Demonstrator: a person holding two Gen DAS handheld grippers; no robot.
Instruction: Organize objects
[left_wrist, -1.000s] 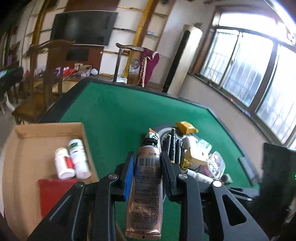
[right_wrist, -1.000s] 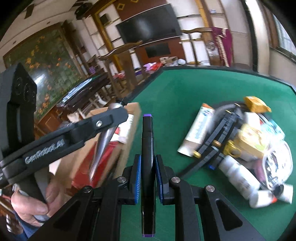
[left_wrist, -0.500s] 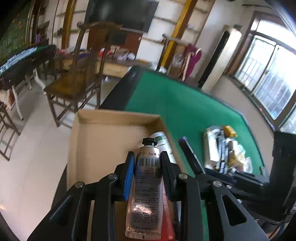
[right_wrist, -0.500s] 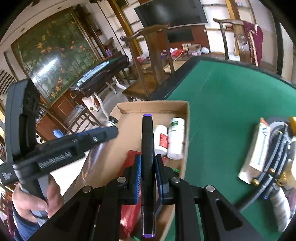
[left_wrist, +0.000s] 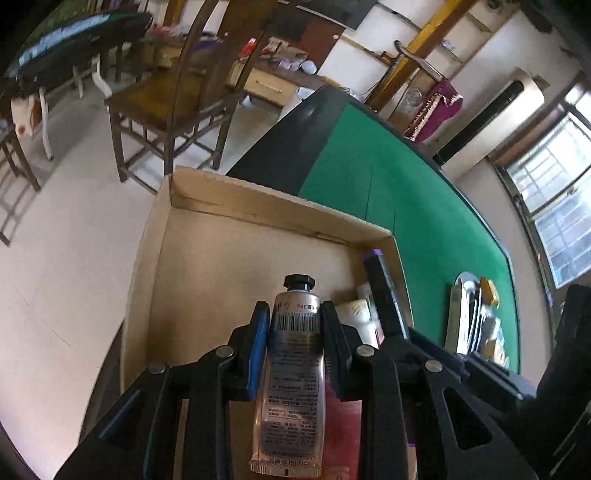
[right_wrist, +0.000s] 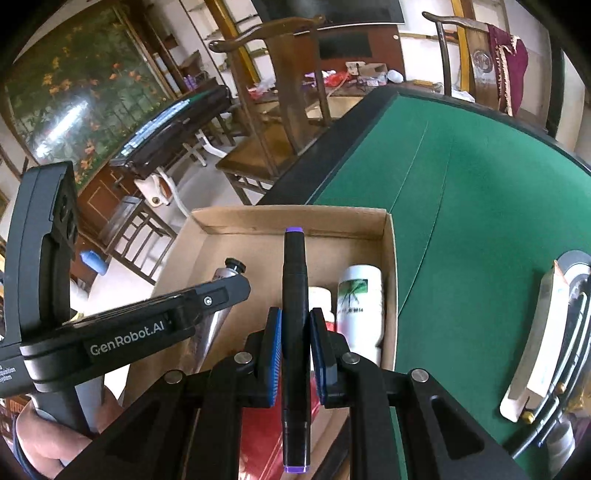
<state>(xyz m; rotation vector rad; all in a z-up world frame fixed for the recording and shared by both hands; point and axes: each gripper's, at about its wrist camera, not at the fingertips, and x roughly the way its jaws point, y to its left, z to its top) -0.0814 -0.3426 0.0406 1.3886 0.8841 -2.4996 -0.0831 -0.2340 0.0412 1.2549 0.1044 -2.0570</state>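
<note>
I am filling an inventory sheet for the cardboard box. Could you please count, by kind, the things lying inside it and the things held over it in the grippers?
White bottles in the box: 2
Red flat item in the box: 1
Tube, held in the left gripper: 1
Black marker, held in the right gripper: 1
Total: 5

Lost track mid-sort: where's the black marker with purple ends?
The black marker with purple ends is clamped in the right claw, over the cardboard box, beside the white bottles.
</note>
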